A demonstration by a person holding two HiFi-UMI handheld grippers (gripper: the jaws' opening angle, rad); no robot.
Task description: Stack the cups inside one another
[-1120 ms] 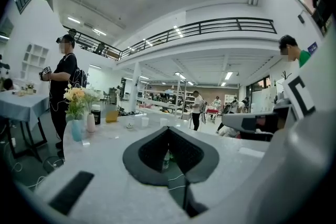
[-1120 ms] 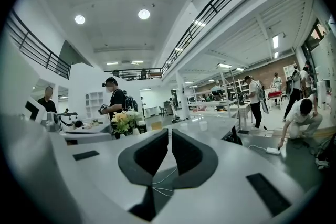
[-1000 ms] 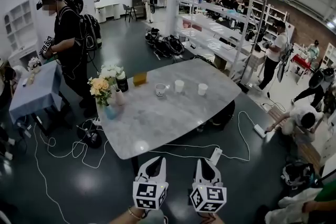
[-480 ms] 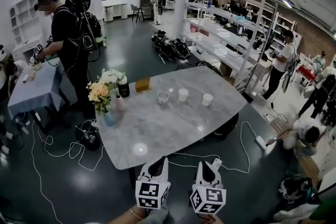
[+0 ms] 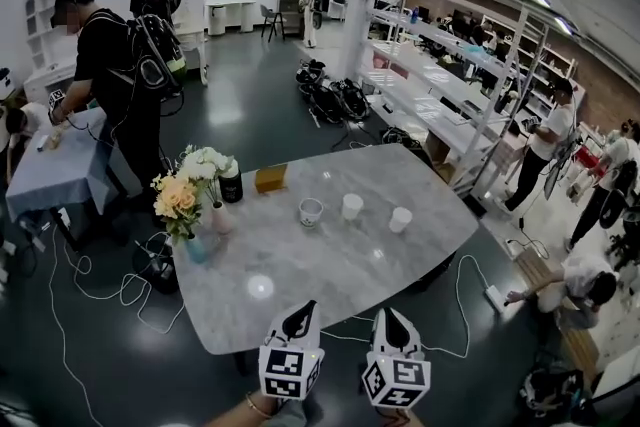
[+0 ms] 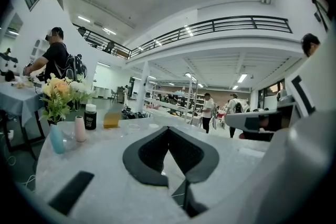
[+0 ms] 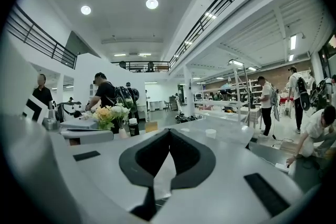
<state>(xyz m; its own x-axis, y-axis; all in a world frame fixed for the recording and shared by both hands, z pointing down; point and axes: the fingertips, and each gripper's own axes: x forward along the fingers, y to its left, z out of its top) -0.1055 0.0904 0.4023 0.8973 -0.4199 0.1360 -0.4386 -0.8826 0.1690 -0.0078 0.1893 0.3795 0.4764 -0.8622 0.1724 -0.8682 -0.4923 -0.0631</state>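
Approach phase: both tongs shut and empty, cups out of reach

Left tongs [image 5: 299,313] and right tongs [image 5: 391,317] sit side by side at the near edge of the table [image 5: 300,280], pointing roughly level across the top. Each gripper view shows the jaws tip to tip with nothing between them. Three cups stand upright in a loose row on the far half, apart from each other: patterned cup [image 5: 311,212], middle cup [image 5: 352,206], right cup [image 5: 400,219]. No stacking done yet, by my read.

Doing it well, I'd say:
- Open the jaws before getting close, not at the cup.
- Take a white cup by the wall near the rim, lift clear, and come straight down over the next one's mouth.
- Brace the receiving cup with the other tongs, since light cups will likely skid on smooth marble.
- The patterned cup looks wider, so it is probably the base. Can't tell from here whether the white ones match in size.

Room:
- Bare marble between tongs and cups gives a straight run in.
- Flowers [image 5: 183,198], bottle [image 5: 231,184] and box [image 5: 270,178] sit left of the row, and the box is nearest the patterned cup.
- The right cup is closest to the far right edge, so push nothing that way.
- Cables [image 5: 100,293] on the floor are a footing risk.
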